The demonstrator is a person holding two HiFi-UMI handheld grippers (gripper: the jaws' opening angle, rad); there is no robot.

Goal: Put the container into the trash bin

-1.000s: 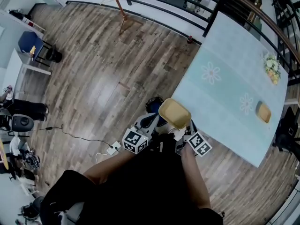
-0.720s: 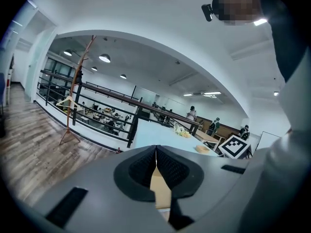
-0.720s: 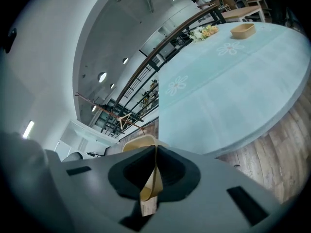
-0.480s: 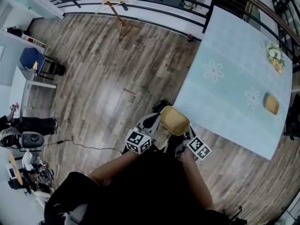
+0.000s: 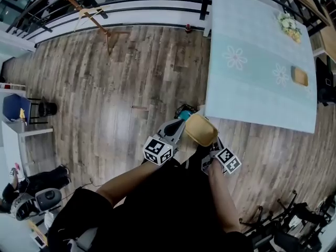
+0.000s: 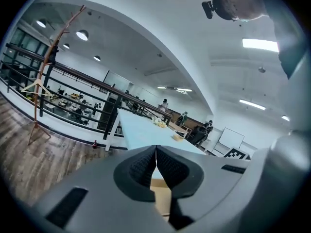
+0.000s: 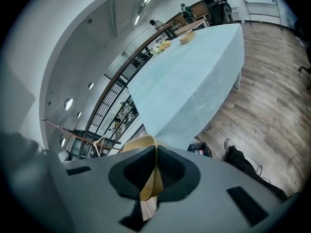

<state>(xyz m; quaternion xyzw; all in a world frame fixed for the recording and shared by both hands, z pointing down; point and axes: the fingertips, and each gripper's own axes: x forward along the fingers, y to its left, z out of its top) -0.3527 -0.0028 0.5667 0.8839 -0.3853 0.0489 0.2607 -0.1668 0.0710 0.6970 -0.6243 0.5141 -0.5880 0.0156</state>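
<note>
A shallow tan container (image 5: 199, 129) is held in front of my body, above the wooden floor. My right gripper (image 5: 209, 141) is shut on its rim, and that rim shows as a thin tan strip (image 7: 151, 179) between the pads of the right gripper (image 7: 155, 165). My left gripper (image 5: 181, 126) sits against the container's left side; in its own view the left gripper (image 6: 156, 153) has its pads closed together, with a tan patch of the container (image 6: 161, 194) just behind them. A dark object with teal on it (image 5: 183, 111) lies on the floor beyond the container, partly hidden.
A long table with a pale blue cloth (image 5: 247, 83) stands to the right, carrying a second tan container (image 5: 300, 76) and flowers (image 5: 290, 23). A wooden coat stand (image 5: 89, 7) and black railing (image 5: 136, 7) are at the back. Chairs and a person (image 5: 31, 182) are at the far left.
The whole scene has swung round: the table has moved up and right, and the railing shows nearer the top. Both grippers and the container keep their places in front of me.
</note>
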